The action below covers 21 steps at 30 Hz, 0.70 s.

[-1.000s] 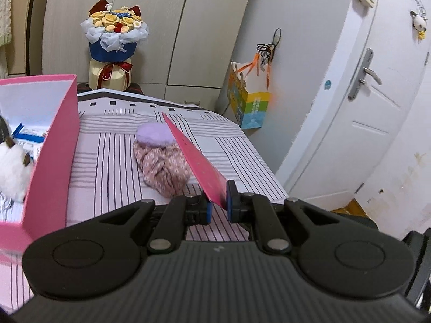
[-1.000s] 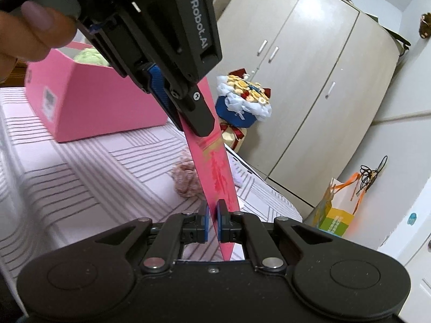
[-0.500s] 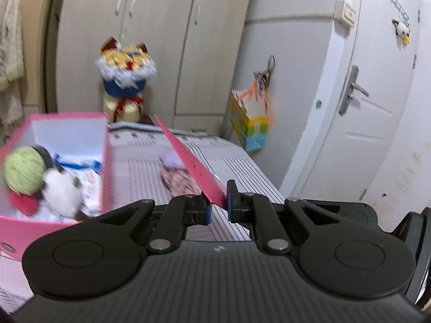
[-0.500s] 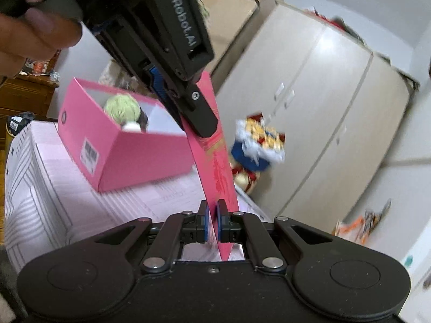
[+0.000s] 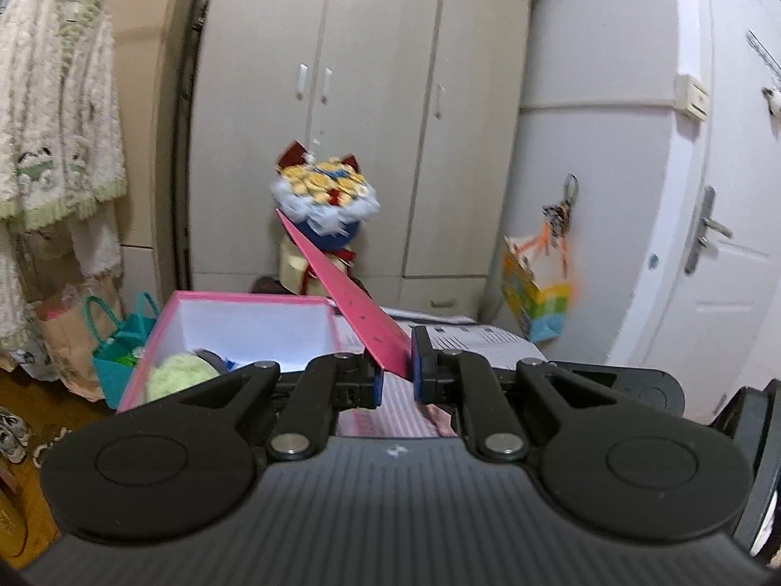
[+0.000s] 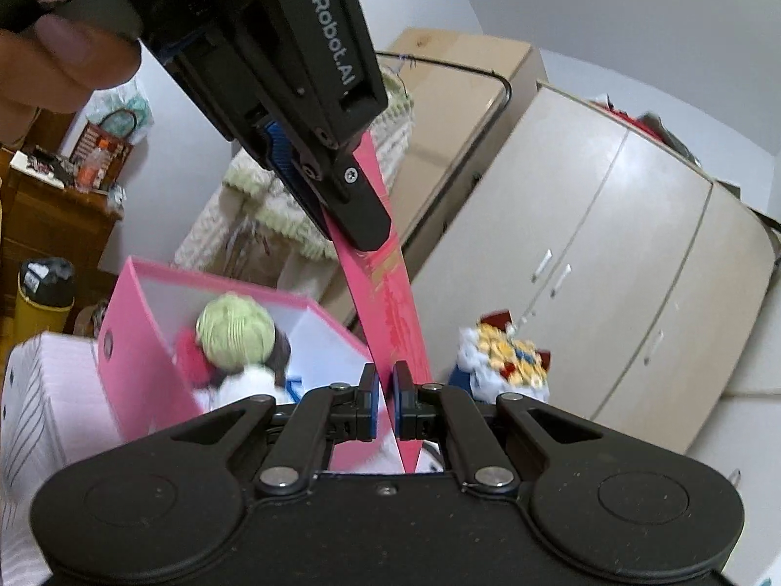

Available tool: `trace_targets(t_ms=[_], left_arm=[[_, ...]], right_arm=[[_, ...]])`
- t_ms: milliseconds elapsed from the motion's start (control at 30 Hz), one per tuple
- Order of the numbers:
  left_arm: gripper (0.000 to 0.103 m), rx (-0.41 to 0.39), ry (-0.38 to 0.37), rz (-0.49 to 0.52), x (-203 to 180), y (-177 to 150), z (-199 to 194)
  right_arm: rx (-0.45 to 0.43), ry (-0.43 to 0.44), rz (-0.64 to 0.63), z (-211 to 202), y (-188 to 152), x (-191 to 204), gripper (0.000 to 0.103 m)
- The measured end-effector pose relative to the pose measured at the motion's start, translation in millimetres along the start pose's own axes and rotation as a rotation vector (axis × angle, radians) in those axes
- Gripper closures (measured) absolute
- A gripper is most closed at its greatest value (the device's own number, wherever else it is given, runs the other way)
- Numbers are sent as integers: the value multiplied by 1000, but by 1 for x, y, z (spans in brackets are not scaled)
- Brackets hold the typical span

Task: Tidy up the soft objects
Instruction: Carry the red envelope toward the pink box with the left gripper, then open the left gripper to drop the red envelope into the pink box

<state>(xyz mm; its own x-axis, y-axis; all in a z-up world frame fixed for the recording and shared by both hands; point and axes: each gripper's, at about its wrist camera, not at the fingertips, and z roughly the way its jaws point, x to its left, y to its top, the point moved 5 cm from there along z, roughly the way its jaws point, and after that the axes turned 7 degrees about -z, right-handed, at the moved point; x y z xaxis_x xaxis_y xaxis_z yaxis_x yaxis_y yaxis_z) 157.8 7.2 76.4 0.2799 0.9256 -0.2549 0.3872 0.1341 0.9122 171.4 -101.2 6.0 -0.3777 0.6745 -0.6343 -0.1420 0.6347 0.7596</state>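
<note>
- While both grippers clamp it, the flat pink cardboard lid (image 5: 351, 298) hangs edge-on in the air, above and just beside the open pink cardboard box (image 5: 244, 300).
- The left gripper (image 5: 394, 376) has its fingers nearly closed, pinching the lid's near corner between blue pads; in the right wrist view its fingers (image 6: 363, 217) grip the lid's upper part.
- The right gripper (image 6: 384, 403) has its fingers drawn tight on the lid's lower edge, which runs down between the pads.
- A person's hand (image 6: 53, 63) holds the left gripper's body at the upper left of the right wrist view.
- Inside the box lie a light green knitted ball (image 6: 234, 332), something red (image 6: 188, 356) and a white plush toy (image 6: 254, 381), crowded together at one end.
- The box sits on a striped pink and white bed cover (image 6: 44, 390).
- Beyond the bed stands a bouquet with yellow flowers in white and blue wrapping (image 5: 324, 200), in front of a beige wardrobe (image 5: 371, 97).
- A fluffy cream garment with green trim (image 5: 53, 117) hangs at the left; a colourful paper bag (image 5: 537, 293) hangs near the white door (image 5: 732, 244).
</note>
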Motion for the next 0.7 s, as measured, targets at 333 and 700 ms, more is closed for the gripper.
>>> trace_targets(t_ms=[333,700], left_arm=[[93,40,86,-75,63,17,38],[93,38,137,-175,111,-3,92]], right_arm=[[50,156,-91,76,16,16,97],[95,211,-248,138,-5,32,97]])
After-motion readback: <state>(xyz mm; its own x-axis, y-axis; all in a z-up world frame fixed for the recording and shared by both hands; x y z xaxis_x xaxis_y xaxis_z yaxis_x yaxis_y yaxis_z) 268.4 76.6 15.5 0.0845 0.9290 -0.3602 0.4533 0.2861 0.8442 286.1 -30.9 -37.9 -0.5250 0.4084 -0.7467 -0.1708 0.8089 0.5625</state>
